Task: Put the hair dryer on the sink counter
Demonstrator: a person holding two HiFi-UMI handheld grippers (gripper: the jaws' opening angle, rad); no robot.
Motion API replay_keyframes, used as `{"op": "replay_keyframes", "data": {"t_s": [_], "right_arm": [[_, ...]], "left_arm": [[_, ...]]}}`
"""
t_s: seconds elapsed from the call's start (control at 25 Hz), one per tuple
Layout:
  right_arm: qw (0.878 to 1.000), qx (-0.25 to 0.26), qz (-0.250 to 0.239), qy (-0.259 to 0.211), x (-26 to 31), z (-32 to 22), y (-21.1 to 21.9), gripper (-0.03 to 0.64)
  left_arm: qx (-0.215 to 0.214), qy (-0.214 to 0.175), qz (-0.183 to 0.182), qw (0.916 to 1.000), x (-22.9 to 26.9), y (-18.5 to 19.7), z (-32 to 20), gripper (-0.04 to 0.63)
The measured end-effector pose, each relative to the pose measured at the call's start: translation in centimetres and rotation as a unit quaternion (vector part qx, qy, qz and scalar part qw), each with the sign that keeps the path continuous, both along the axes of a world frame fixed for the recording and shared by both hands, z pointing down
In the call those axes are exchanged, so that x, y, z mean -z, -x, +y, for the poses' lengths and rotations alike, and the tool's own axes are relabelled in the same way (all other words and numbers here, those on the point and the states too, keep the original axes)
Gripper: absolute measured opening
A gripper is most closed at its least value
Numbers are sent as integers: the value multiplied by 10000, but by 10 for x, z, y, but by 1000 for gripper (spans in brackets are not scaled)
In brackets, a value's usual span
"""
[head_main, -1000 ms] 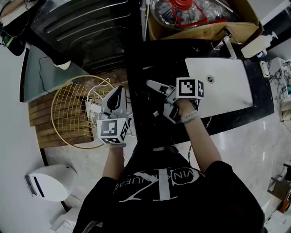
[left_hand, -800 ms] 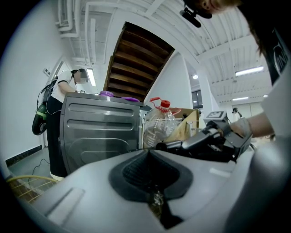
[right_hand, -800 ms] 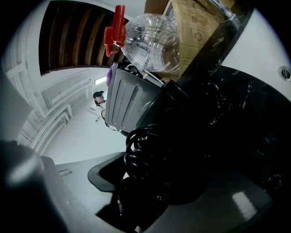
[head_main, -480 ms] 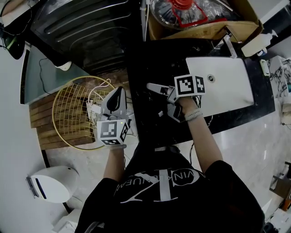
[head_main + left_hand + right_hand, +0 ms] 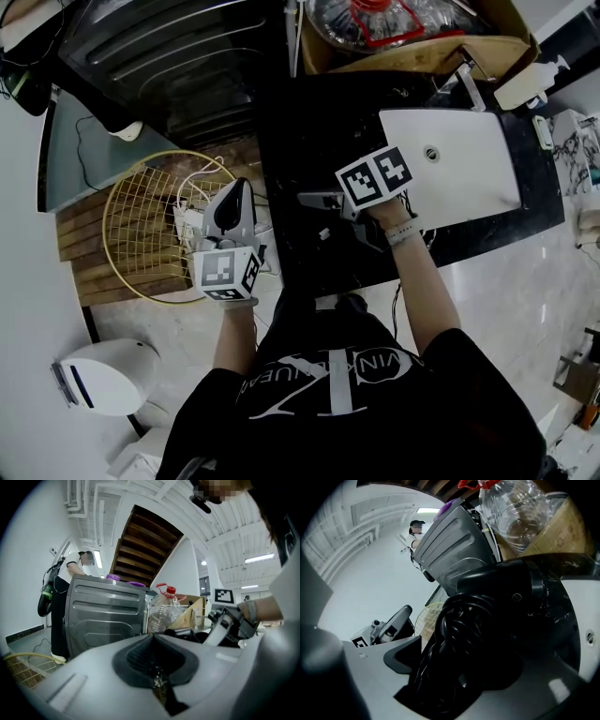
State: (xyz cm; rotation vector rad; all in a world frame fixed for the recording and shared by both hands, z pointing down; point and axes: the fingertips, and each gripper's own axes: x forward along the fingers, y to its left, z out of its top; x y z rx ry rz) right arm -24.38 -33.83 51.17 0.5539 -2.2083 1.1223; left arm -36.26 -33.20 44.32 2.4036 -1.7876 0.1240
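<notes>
I'm watching the right gripper (image 5: 339, 218) over the black counter (image 5: 309, 131). Its jaws have just been opening and are now standing wide apart. The hair dryer (image 5: 506, 602) is lying between them, down on the counter just left of the white sink (image 5: 469, 178). Its black cord (image 5: 457, 634) is coiled in a bundle against the handle end, nearest the gripper. I'm seeing the left pad (image 5: 401, 656) right beside that coil, and neither pad is squeezing the dryer. The gripper is tilting downward, with its marker cube facing up at me.

My left gripper (image 5: 242, 190) is hanging off the counter's left edge, above the gold wire basket (image 5: 131, 234). It is pointing roughly level, and its jaws are pressed together. I can't make out anything held in them.

Behind the counter, a grey appliance (image 5: 169, 56) is sitting beside a cardboard box (image 5: 506, 56) that is holding a clear bottle (image 5: 384, 19).
</notes>
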Motion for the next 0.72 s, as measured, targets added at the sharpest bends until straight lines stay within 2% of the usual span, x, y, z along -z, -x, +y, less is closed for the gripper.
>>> {"op": "replay_keyframes", "data": {"t_s": [0.36, 0.56, 0.72], "right_arm": [[9973, 569, 442, -113, -4, 21, -8, 411], [9964, 744, 397, -94, -1, 31, -18, 411], [9971, 741, 169, -103, 6, 35, -27, 410]], "left_arm": [[87, -1, 101, 9999, 2, -10, 10, 0], [116, -56, 104, 9999, 5, -19, 14, 0], [201, -3, 135, 9997, 2, -24, 18, 0]]}}
